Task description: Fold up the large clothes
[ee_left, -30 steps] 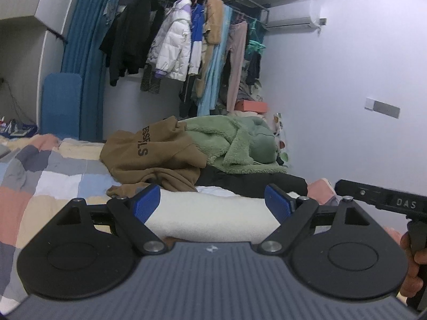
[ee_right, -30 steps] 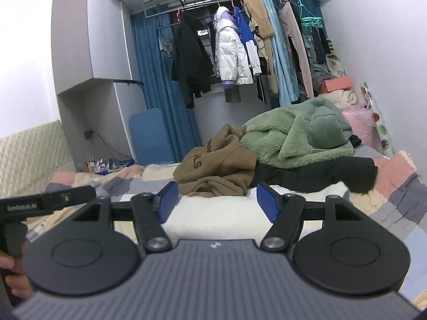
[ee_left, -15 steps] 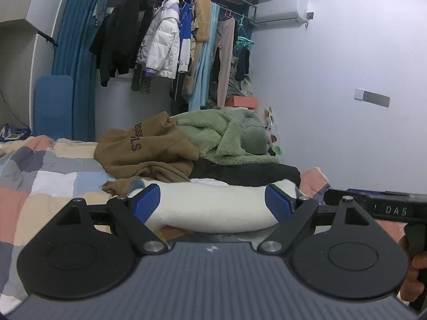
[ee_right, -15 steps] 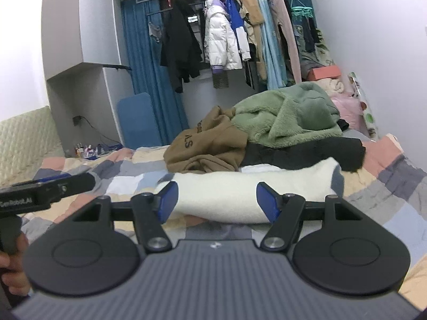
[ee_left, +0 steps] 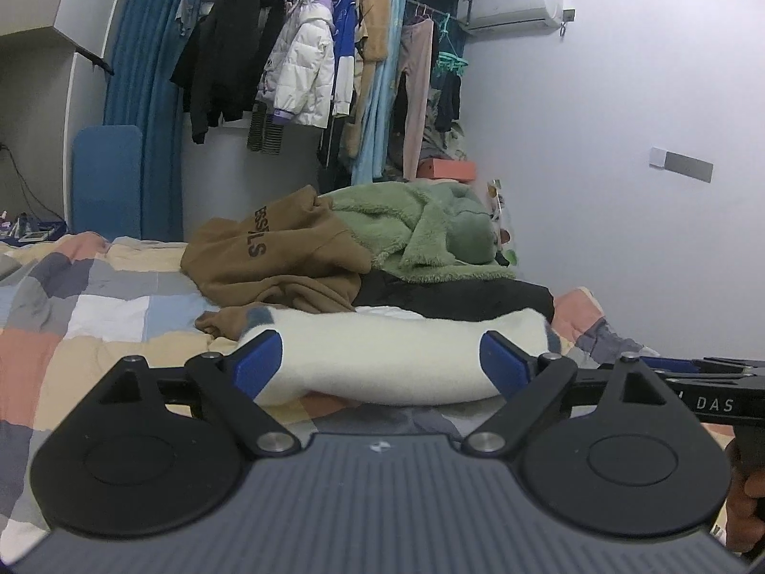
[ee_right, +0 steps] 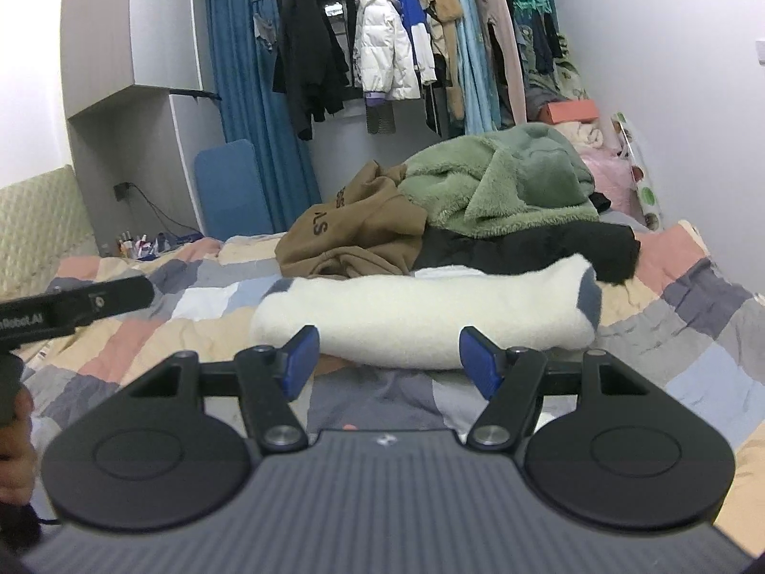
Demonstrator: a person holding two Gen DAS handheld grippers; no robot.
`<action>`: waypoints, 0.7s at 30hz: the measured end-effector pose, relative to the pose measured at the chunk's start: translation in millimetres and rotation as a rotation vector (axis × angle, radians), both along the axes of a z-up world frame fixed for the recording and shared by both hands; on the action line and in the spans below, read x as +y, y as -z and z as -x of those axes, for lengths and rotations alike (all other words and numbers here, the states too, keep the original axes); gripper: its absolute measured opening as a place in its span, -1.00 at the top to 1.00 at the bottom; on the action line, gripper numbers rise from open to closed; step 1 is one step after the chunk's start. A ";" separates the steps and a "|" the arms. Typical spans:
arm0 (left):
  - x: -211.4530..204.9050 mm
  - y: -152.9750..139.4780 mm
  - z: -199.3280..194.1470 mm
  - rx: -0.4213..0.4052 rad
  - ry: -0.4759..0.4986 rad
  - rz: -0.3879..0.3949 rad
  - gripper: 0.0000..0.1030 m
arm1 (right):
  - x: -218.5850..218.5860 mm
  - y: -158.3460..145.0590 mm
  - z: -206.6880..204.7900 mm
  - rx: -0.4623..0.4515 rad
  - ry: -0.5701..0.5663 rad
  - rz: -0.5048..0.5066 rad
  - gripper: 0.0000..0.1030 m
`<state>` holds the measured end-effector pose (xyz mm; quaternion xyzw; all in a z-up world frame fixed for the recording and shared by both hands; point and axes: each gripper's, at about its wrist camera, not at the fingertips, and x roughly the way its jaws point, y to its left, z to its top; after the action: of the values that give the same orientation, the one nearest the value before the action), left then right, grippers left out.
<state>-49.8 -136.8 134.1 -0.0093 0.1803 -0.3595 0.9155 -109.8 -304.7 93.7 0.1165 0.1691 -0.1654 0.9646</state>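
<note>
Covering the whole foreground, a checked quilt in peach, grey, blue and white lay across the bed. A pile of loose clothes sat toward its far end: a green fleece on top, a brown hoodie to its left, a black garment under the fleece. In front of the pile, the folded white garment lay as a thick roll across the quilt, touching the black garment behind it. The left gripper had just been opening; its jaws stood wide and gripped nothing. The right gripper stood partly open just short of the roll, also holding nothing.
</note>
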 end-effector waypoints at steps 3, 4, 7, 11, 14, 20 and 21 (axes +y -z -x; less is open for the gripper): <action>-3.4 1.5 0.2 0.001 0.007 -0.009 -0.82 | -1.3 1.1 0.9 0.003 0.008 -0.002 -0.32; -4.7 1.9 0.5 0.002 0.007 -0.011 -0.83 | -1.9 1.1 0.9 0.004 0.010 -0.003 -0.32; -7.7 4.2 -0.6 0.012 0.012 -0.017 -0.90 | -2.4 0.7 0.4 0.006 0.013 -0.006 -0.32; -6.6 6.8 -3.3 0.029 0.009 -0.013 -0.98 | -2.9 -0.3 -0.2 0.011 0.018 -0.001 -0.32; -6.7 9.0 -5.5 0.031 -0.005 -0.027 -0.99 | -4.2 -0.3 -0.3 0.015 0.021 -0.003 -0.32; -7.5 12.4 -8.3 0.041 -0.022 -0.038 -1.00 | -3.8 -1.5 -1.1 0.021 0.033 0.011 -0.32; -7.7 13.0 -8.6 0.042 -0.025 -0.041 -1.00 | -3.9 -1.4 -1.4 0.023 0.035 0.012 -0.32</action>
<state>-41.1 -144.5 121.1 -0.0005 0.2064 -0.3440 0.9160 -108.4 -308.6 95.1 0.1119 0.1770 -0.1846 0.9603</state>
